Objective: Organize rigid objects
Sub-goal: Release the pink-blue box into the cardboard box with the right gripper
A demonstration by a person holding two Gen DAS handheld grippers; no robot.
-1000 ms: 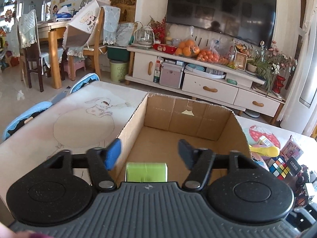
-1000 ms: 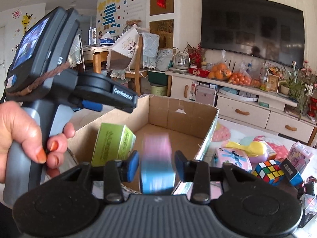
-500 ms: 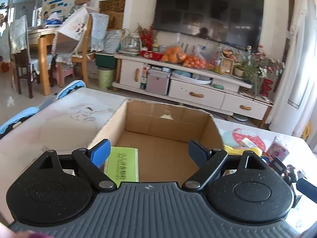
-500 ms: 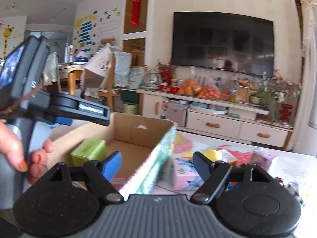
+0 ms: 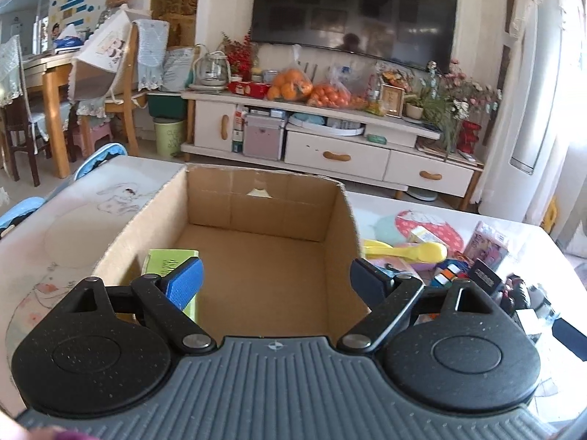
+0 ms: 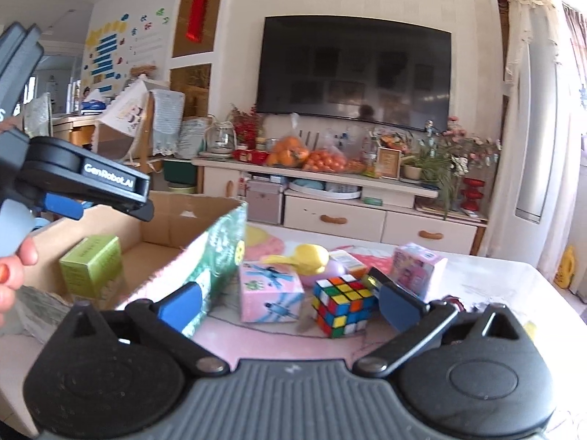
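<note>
An open cardboard box (image 5: 341, 216) stands on the table, with a green box (image 5: 161, 260) inside at its near left corner. My left gripper (image 5: 275, 280) is open and empty above the box's near edge. In the right wrist view the cardboard box (image 6: 216, 242) is at left with the green box (image 6: 91, 271) in it. My right gripper (image 6: 290, 306) is open and empty, to the right of the box. Ahead of it lie a pink box (image 6: 269, 295), a Rubik's cube (image 6: 343, 304), a yellow toy (image 6: 304, 256) and a pink carton (image 6: 418, 266).
The left gripper's body (image 6: 84, 179) and the hand holding it fill the left of the right wrist view. A TV cabinet (image 5: 330, 146) stands beyond the table. Toys (image 5: 451, 271) crowd the table right of the box. Chairs (image 5: 102, 161) stand at far left.
My right gripper let go of a pink and blue box, opened and swung right, out of the cardboard box toward the toys. My left gripper opened wider and drew back; the green box stays inside.
</note>
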